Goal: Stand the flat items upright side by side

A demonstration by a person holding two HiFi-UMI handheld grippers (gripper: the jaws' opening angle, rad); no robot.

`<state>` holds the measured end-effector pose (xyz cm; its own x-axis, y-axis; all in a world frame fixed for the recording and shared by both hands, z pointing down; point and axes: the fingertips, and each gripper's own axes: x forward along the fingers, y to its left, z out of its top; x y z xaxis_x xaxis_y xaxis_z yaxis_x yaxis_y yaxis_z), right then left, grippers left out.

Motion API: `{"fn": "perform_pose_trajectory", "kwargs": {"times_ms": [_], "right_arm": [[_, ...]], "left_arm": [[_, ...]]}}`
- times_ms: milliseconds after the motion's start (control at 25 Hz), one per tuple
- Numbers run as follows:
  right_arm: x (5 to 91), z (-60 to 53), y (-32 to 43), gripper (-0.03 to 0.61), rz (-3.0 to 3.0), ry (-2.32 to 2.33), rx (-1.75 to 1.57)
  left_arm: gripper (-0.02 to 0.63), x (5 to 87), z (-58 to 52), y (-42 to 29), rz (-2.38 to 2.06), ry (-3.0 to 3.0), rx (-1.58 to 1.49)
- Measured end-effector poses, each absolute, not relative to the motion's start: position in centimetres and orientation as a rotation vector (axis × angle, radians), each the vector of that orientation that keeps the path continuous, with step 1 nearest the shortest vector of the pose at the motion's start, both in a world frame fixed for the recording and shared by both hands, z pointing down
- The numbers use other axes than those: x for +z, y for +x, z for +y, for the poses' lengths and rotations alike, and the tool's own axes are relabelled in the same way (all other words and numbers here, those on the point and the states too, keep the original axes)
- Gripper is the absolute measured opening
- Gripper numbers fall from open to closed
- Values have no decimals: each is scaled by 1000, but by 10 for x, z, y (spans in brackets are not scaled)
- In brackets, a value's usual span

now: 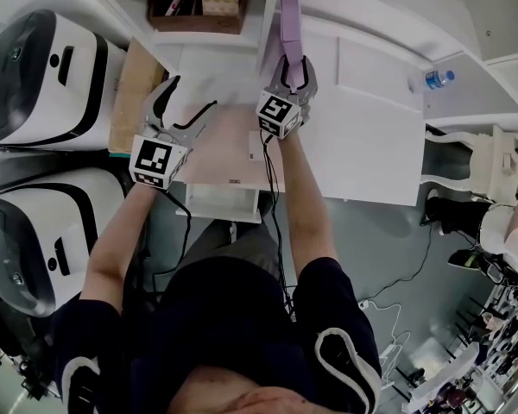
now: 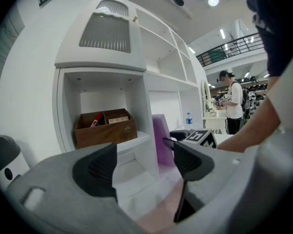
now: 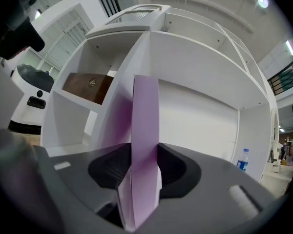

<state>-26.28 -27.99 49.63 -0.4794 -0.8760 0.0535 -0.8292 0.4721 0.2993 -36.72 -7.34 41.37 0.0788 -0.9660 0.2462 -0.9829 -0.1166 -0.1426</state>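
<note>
My right tongs grip the purple folder by its edge, so that it stands upright beside the shelf wall. My left tongs hang open and empty above the pink folder, which lies flat.

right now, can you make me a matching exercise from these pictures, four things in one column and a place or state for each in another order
Things:
1. thin purple flat folder
2. brown wooden box
3. clear plastic water bottle with blue label
4. left claw

Places or states:
a. open, nothing between its jaws
b. gripped in the right claw
c. inside a white shelf compartment
d. standing alone, far off to the right

Pairs: 1-b, 2-c, 3-d, 4-a
</note>
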Motion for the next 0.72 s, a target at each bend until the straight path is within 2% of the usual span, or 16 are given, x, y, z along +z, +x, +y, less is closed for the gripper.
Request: {"fn": "perform_pose_trajectory", "kwargs": {"times_ms": [720], "right_arm": [[502,-265,-284,181,-2595,1320,-296]], "left_arm": [[376,420,-75,-366,-2044,2267,429]]}}
